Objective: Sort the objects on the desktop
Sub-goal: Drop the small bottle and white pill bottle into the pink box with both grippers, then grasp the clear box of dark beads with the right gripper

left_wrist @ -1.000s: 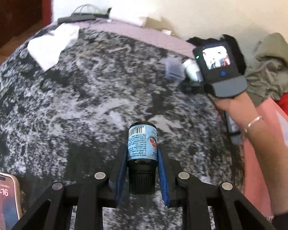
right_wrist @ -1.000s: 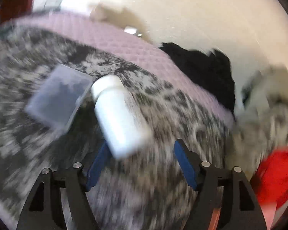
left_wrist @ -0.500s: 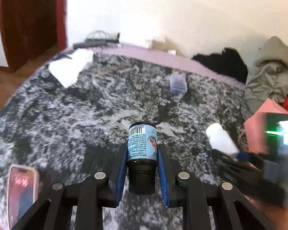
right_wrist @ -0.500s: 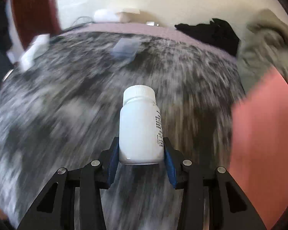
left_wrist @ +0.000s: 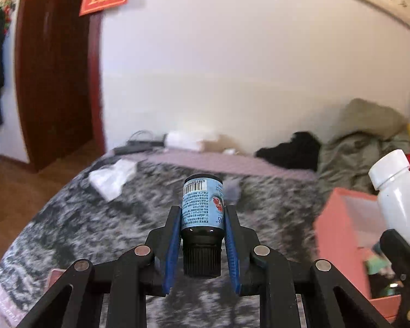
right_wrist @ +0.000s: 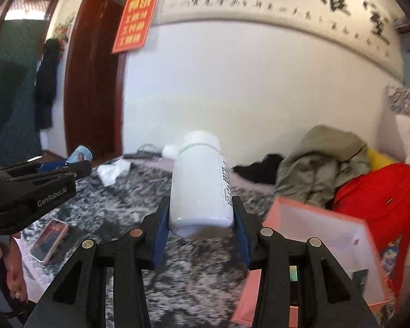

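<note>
The bed (left_wrist: 101, 235), under a mottled grey-and-white blanket, filled the lower half of both views, with a heap of clothes (right_wrist: 325, 161) piled at its far right. A pink box (right_wrist: 322, 235) stood open on the bed's right side, just right of the right gripper (right_wrist: 201, 224) and slightly nearer than the clothes; I judged it the likely place for the things being sorted.

The right gripper held a white bottle (right_wrist: 199, 191) by its base, cap pointing away, blue pads pressed on its sides. The left gripper (left_wrist: 202, 235) was clamped narrow on a small dark bottle (left_wrist: 202, 207) with a blue label, cap end toward the camera. Both bottles were lifted clear of the blanket, the white one to the right of the small one and close to the box.

The main risk looked like the white bottle: it was smooth, gripped low, and most of its length stuck out past the pads, so a quick swing could lever it loose, dropping it onto the blanket or against the box rim. The two grippers were also close, so converging on one opening could knock them together. A phone (right_wrist: 49, 239) lay near the bed's left edge, and a white tissue (left_wrist: 112, 177) farther back; a careless low pass could brush either.
</note>
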`<state>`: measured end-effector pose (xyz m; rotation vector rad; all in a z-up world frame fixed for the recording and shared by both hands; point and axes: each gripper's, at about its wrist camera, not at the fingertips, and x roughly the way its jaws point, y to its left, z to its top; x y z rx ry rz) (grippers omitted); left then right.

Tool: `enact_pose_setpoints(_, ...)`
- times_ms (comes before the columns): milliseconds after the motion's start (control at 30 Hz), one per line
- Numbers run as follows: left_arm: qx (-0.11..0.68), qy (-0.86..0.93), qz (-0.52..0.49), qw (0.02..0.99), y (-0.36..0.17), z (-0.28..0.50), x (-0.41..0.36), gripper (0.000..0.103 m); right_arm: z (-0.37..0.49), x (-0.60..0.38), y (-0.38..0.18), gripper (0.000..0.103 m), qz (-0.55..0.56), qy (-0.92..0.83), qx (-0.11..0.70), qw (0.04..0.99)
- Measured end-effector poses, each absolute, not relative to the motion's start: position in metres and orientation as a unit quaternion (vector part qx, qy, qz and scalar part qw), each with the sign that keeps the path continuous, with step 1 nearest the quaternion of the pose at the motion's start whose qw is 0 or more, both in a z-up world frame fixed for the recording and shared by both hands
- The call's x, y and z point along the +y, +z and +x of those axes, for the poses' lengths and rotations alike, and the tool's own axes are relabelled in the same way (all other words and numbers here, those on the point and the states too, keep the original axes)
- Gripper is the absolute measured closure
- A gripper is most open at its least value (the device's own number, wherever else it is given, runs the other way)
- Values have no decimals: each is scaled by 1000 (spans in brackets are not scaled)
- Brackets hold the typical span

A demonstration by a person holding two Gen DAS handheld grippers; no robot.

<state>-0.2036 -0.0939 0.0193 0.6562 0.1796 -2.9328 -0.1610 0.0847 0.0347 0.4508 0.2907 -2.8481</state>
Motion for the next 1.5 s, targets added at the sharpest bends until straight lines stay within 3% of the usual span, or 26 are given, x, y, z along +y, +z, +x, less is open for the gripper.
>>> enact_pose_setpoints(367,100,-974,163,-120,53,-226,10,78,-110,196,84,58,27,-998,39,-34)
enact_pose_setpoints(433,96,-962,175,-186,51,-255,45,44,-116,222,84,58,27,-997,26,-65)
enact_pose_setpoints(467,94,-954,182,-218,50,-269,63,22,-127,236,80,57,40,-996,20,-79)
enact_pose_setpoints(533,82,-935,261,-225,20,-320,99,22,-165,261,64,43,97,-990,6,-98)
enact_pose_setpoints(567,89,-921,297,-234,7,-335,103,21,-184,276,53,17,132,-985,-7,-111)
enact_pose_setpoints(600,118,-903,335,-243,-10,-349,96,21,-201,294,36,4,177,-975,-29,-131)
enact_pose_setpoints(667,174,-872,384,-249,-37,-369,78,22,-217,319,12,6,219,-963,-72,-141)
enact_pose_setpoints(733,197,-878,385,-205,-47,-376,50,22,-217,330,-3,6,226,-960,-101,-133)
enact_pose_setpoints(867,150,-918,356,-93,-50,-373,2,15,-222,330,-7,6,209,-963,-128,-112)
enact_pose_setpoints(1000,97,-921,376,24,-69,-367,-50,15,-247,301,-7,6,223,-965,-122,-57)
enact_pose_setpoints(1233,33,-908,400,120,-92,-347,-136,15,-280,185,-24,5,265,-961,-49,61)
enact_pose_setpoints(1500,39,-881,441,170,-117,-341,-227,15,-340,73,-82,2,344,-928,1,144)
